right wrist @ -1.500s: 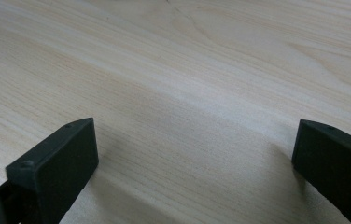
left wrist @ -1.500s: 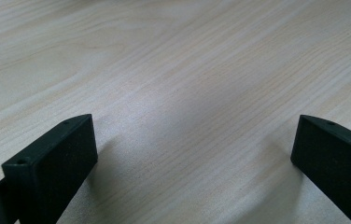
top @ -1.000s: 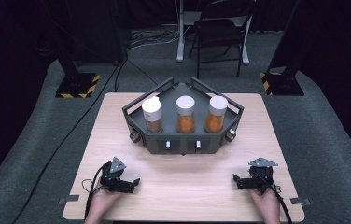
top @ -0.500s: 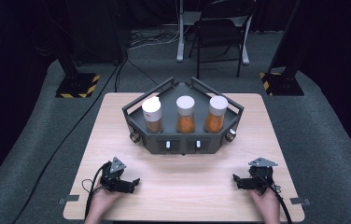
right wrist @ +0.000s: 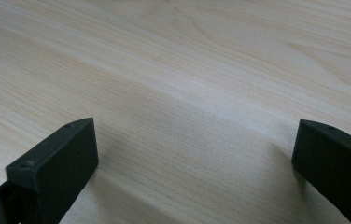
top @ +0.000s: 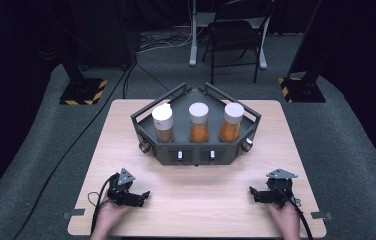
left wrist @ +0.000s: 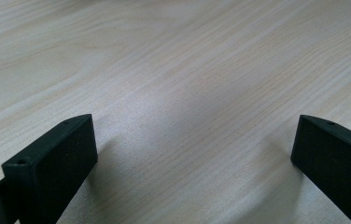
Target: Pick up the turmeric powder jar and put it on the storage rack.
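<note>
A dark grey angular rack point(top: 196, 150) stands at the back middle of the light wooden table point(top: 196, 200). Three white-capped jars stand upright in it: a brownish one point(top: 163, 122) at left, an orange one point(top: 198, 122) in the middle, another orange one point(top: 232, 121) at right. My left gripper point(top: 143, 196) rests near the front left edge, jaws wide apart, pointing right. My right gripper point(top: 252, 193) rests near the front right edge, pointing left, jaws wide apart. In each gripper view, bare wood point(left wrist: 187, 107) point(right wrist: 187, 112) lies between the left gripper point(left wrist: 194, 154) jaws and the right gripper point(right wrist: 194, 156) jaws.
Bare tabletop stretches between the grippers and the rack. Beyond the table on grey carpet stand a folding chair point(top: 236, 30), a pole stand point(top: 194, 35) and two black stands with yellow-striped bases point(top: 83, 90) point(top: 301, 85). Cables point(top: 101, 200) trail from the grippers.
</note>
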{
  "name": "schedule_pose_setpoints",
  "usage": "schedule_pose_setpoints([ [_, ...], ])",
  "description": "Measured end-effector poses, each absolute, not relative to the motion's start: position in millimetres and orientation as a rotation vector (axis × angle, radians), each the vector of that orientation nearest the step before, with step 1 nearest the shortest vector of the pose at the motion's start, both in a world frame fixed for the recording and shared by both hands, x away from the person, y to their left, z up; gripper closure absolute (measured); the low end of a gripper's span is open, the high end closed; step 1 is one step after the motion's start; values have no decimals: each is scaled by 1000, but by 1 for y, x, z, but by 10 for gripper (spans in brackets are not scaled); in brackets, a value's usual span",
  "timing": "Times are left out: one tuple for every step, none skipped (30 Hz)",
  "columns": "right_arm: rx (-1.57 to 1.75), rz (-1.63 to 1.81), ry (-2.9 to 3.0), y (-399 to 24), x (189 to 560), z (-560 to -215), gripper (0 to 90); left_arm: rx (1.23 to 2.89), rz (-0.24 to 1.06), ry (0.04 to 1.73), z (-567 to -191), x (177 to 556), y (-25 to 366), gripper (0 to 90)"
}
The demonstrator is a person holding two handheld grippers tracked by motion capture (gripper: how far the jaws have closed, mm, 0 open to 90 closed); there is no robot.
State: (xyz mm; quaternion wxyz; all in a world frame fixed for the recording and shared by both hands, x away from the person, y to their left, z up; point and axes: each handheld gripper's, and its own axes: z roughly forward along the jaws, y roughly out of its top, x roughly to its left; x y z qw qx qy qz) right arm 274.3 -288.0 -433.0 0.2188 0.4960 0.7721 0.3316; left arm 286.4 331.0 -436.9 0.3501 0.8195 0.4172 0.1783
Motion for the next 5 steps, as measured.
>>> schedule_pose_setpoints([
  [1373, 917, 2137, -288, 274, -433, 0, 2122, 462, 1081, -437, 286, 331, 5],
  [1373, 918, 2137, -288, 274, -433, 0, 2122, 462, 1081, -437, 286, 331, 5],
  [1374, 917, 2137, -288, 274, -433, 0, 2121, 462, 1081, -437, 286, 331, 5],
  [1374, 917, 2137, -288, 274, -433, 0, 2121, 462, 1081, -437, 287, 331, 5],
  [1373, 918, 2137, -288, 274, -433, 0, 2121, 462, 1082, -437, 287, 331, 5],
])
